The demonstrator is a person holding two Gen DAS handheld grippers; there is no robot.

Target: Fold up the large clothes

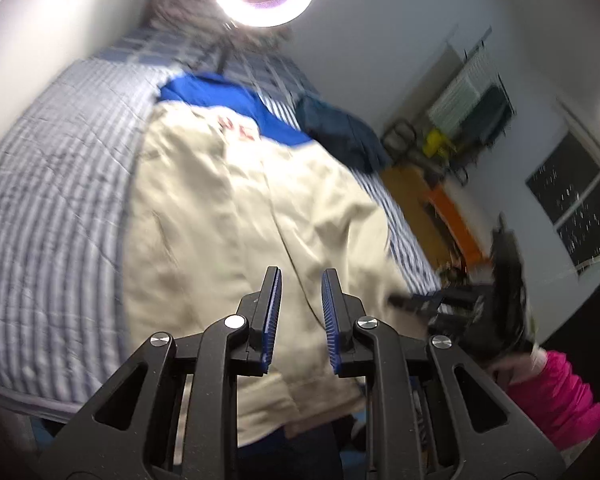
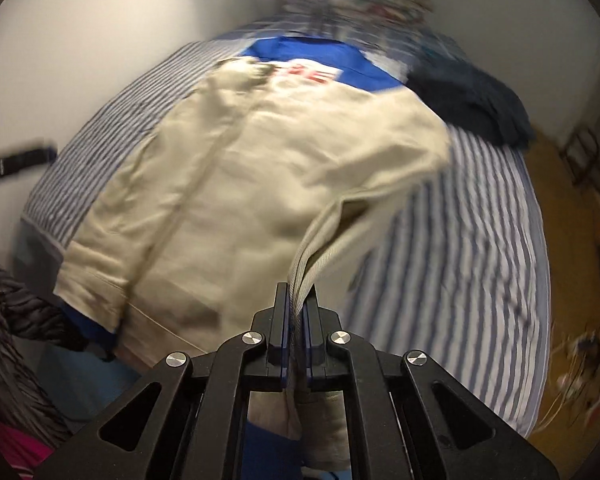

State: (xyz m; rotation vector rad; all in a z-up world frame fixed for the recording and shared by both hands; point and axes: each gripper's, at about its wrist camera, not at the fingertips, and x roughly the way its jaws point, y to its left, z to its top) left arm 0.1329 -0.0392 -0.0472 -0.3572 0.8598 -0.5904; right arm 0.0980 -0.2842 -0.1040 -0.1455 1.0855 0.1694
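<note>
Honestly, risks from here:
jacket [image 2: 236, 184]: cream and blue, spread on the striped bed [image 2: 468, 216], hem near the foot edge.
right hand-held gripper [image 2: 297, 304]: clenched on a thin cream edge; could slip out.
left hand-held gripper [image 1: 300, 304]: jaws apart, holding nothing, so the fold may go lopsided.
dark garment [image 2: 472, 96]: close by, might snag.

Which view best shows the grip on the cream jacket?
The right wrist view: the right gripper is shut on a fold of the cream jacket. The left wrist view shows that gripper only blurred at the jacket's edge.
</note>
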